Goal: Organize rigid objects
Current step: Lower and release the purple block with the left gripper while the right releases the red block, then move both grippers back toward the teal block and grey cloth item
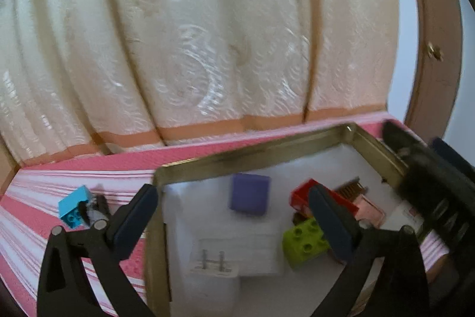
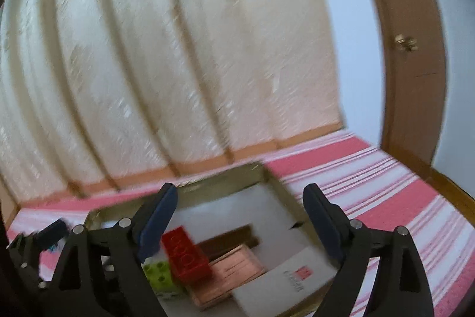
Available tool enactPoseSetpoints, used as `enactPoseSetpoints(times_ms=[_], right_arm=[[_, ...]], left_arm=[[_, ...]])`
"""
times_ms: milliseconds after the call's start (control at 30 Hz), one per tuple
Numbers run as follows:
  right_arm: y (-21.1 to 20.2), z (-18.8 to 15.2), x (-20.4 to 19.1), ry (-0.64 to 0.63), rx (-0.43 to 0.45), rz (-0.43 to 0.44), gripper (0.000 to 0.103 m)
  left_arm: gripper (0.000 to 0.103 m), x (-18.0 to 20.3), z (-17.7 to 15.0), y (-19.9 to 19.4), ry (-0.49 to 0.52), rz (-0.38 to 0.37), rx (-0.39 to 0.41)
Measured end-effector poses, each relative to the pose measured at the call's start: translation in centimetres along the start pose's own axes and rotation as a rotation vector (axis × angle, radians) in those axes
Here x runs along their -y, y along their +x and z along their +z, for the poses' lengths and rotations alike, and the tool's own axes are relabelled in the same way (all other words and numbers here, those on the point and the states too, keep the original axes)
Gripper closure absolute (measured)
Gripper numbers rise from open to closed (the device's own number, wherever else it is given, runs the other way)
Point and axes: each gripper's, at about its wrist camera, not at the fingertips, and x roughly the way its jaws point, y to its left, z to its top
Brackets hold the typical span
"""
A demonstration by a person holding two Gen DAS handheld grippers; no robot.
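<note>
On the pink and white striped cloth (image 2: 386,186) sits a shallow metal tin (image 1: 261,146) with a gold rim, and its floor is white; the far side and the middle of the floor are bare, so there is room to set things down; the left gripper (image 1: 234,219) hangs over the tin with its jaws spread wide and nothing between them; the right gripper (image 2: 240,225) hangs over the same tin, its jaws also apart and holding nothing; inside the tin lie a purple block (image 1: 250,193), a red brick (image 2: 187,256), a green brick (image 1: 304,241) just beside the red one, a pink flat box (image 2: 234,272) touching the red brick, a brown thing (image 2: 228,239) behind it, a white plug (image 1: 215,272) with two metal pins, and a white card (image 2: 282,284); the bricks and boxes crowd the right side of the tin; outside the tin, on the cloth to the left, a blue brick (image 1: 72,205) rests beside a small grey and black thing (image 1: 96,207); behind the cloth stands a cream padded wall (image 1: 207,34), close to the tin's far rim; a brown wooden frame (image 2: 409,49) curves up on the right; the white card has a small red mark, but the writing is too blurry to read.
</note>
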Motion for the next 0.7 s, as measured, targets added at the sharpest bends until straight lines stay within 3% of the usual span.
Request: enactPoseSetpoints(times_ms=[133, 267, 500, 700], right_arm=[[-1.1, 0.6, 2.3, 0.105, 0.073, -0.075, 0.014], [-1.2, 0.6, 3.4, 0.17, 0.076, -0.059, 0.013], [-1.6, -0.3, 1.7, 0.078, 0.101, -0.084, 0.013], [-3.2, -1.2, 0.3, 0.037, 0.187, -0.105, 0.013]], left_arm=[[0.0, -2.7, 0.2, -0.5, -0.097, -0.004, 0.014], [0.0, -5.2, -0.5, -1.1, -0.129, 0.038, 0.033], [0.0, -8.9, -2.2, -2.2, -0.127, 0.149, 0.09], [0.0, -11.2, -3.0, -2.9, -0.128, 0.2, 0.144]])
